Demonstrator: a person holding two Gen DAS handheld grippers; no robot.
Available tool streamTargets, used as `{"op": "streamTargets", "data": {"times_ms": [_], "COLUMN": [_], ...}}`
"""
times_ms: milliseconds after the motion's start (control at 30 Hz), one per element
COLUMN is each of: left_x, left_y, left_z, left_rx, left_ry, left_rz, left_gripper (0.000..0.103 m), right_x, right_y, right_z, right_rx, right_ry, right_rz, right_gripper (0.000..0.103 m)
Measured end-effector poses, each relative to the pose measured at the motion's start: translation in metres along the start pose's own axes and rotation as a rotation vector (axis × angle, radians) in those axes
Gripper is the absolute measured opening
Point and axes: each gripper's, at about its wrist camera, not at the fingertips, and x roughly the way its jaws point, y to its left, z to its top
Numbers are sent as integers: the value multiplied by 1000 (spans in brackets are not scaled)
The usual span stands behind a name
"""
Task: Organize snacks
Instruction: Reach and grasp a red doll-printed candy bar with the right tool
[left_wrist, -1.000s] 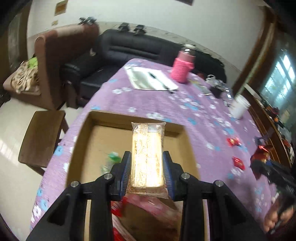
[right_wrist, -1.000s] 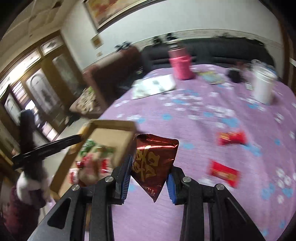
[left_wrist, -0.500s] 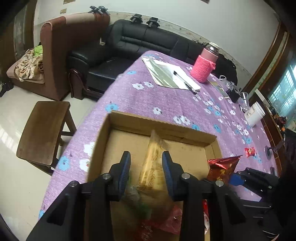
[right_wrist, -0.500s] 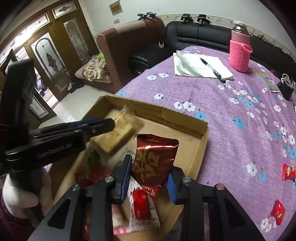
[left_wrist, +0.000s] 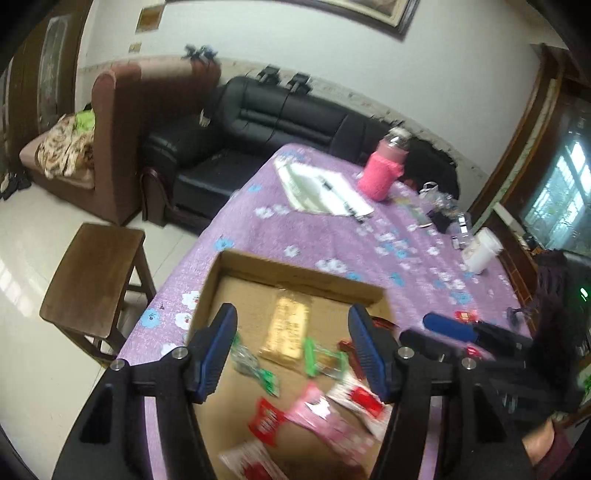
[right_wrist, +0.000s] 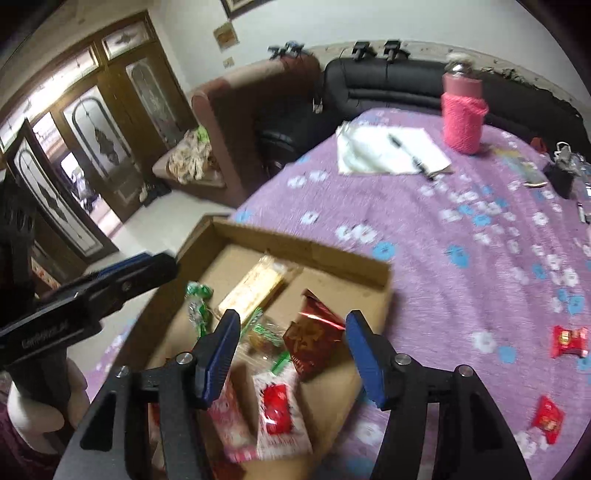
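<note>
Tilting down over box (right_wrist: 314, 251) | both hand-held grippers (left_wrist: 291, 347) (right_wrist: 291, 350) opening, empty

This is a living room in a home: past the gripper tips a black sofa (left_wrist: 280, 122) and a brown armchair (left_wrist: 122, 122) stand by the wall, a purple flowered tablecloth (right_wrist: 424, 229) covers the table ahead, and wooden glass doors (right_wrist: 92, 147) are off to the left.

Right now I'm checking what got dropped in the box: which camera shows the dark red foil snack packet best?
The right wrist view: the dark red foil snack packet lies unobstructed in the cardboard box. The left wrist view shows only red slivers behind a tong finger.
</note>
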Motion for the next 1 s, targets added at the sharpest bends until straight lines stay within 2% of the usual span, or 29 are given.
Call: {"op": "streamTargets", "data": {"times_ms": [67, 100, 167, 267, 333, 433, 500, 567, 667, 733, 800, 833, 867, 900, 933, 967, 1000], "left_x": [-20, -35, -53, -74, -78, -69, -59, -47, -34, -32, -32, -31, -29, -28, -25, -22, -19], "left_y": [-13, -23, -38, -68, -86, -113, -125, -133, -145, -148, -150, -152, -154, -155, -156, -159, -161], "left_z": [-4, -9, -14, -30, -44, -71, -86, -98, -109, -114, -117, -119, -121, -123, -124, -126, -128], "left_rx": [10, 14, 17, 36, 49, 67, 63, 49, 59, 66, 79, 90, 100, 110, 116, 120, 122], "left_ry": [-29, -51, -79, -103, -100, -61, -22, 7, 34, 44, 51, 54, 57, 61, 69, 80, 90], "left_rz": [-36, -79, -140, -243, -303, -350, -379, -377, -341, -344, -348, -349, -350, -350, -352, -357, -365], "left_gripper": [70, 73, 81, 84, 85, 85, 85, 85, 85, 85, 85, 85, 85, 85, 85, 85, 85], "right_x": [-25, -38, -64, -90, -98, -96, -92, -82, -67, -67, -62, -62, -64, -70, -78, -85, -90], "right_y": [-17, -29, -60, -116, -157, -205, -223, -238, -243, -233, -217, -210, -197, -187, -182, -182, -184], "right_z": [-3, -5, -14, -30, -44, -64, -74, -82, -89, -93, -97, -99, -101, -101, -100, -97, -92], "right_rx": [3, 7, 26, 102, 181, 298, 356, 407, 449, 424, 397, 373, 315, 257, 219, 192, 167], "right_ry": [-29, -43, -66, -70, -55, -18, -10, -1, 12, 20, 85, 107, 142, 147, 125, 97, 67], "right_rz": [-24, -45, -113, -227, -270, -268, -230, -168, -103, -69, 91, 140, 223, 256, 223, 149, 31], "right_gripper": [64, 64, 64, 64, 64, 64, 64, 64, 64, 65, 65, 65, 65, 65, 65, 65, 65]}}
